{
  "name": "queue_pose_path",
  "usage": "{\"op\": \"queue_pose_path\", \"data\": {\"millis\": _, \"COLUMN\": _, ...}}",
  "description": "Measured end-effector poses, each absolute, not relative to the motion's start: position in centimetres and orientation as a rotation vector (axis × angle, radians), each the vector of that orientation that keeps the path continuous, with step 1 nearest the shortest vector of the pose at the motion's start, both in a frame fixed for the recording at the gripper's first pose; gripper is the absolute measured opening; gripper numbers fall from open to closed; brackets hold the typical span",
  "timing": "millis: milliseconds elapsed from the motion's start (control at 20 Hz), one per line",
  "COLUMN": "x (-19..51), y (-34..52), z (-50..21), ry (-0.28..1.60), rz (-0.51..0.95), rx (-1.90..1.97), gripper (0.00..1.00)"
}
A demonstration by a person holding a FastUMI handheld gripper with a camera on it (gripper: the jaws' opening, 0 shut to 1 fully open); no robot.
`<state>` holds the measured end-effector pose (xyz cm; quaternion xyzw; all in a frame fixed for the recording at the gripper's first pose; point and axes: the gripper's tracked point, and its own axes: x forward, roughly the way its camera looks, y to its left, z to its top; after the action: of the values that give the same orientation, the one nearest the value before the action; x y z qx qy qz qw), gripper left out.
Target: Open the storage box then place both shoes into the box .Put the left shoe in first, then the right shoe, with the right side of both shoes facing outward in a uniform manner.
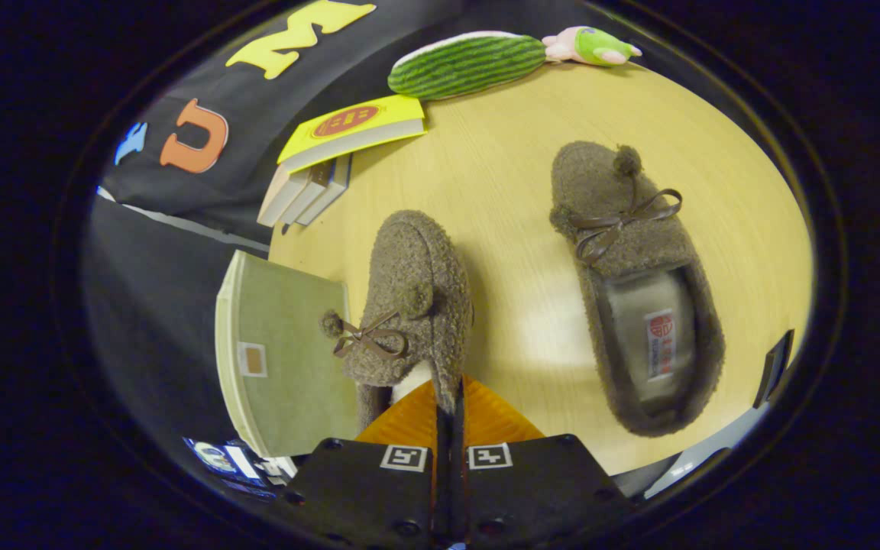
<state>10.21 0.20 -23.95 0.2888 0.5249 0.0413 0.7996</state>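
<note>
The round pale wooden worktop (501, 191) fills the middle of the frame. At lower left lies a flat olive-green storage box (287, 359) with its lid closed, contents hidden. One fuzzy brown slipper with a bow (642, 283) rests at right of centre, sole down. The claw (451, 416) at bottom centre is nearly closed, pinching the collar of the other fuzzy brown slipper (409, 305), which is tilted. Yellow-covered books (333, 153) and a striped green plush toy (470, 65) sit at the top.

Wooden table (501, 191) carrying several things. Brown shoe (635, 283) lying flat at 3 o'clock. Stacked books (333, 153) sitting at 10 o'clock. Striped plush (467, 65) and small green toy (593, 46) resting at 12 o'clock.
</note>
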Motion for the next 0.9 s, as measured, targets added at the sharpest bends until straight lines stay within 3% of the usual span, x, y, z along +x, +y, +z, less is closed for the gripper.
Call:
{"op": "queue_pose_path", "data": {"millis": 500, "x": 9.6, "y": 14.6, "z": -5.2, "ry": 0.858, "rz": 0.262, "rx": 0.615, "gripper": 0.06}}
{"op": "queue_pose_path", "data": {"millis": 900, "x": 11.0, "y": 27.5, "z": -5.7, "ry": 0.883, "rz": 0.289, "rx": 0.591, "gripper": 0.06}}
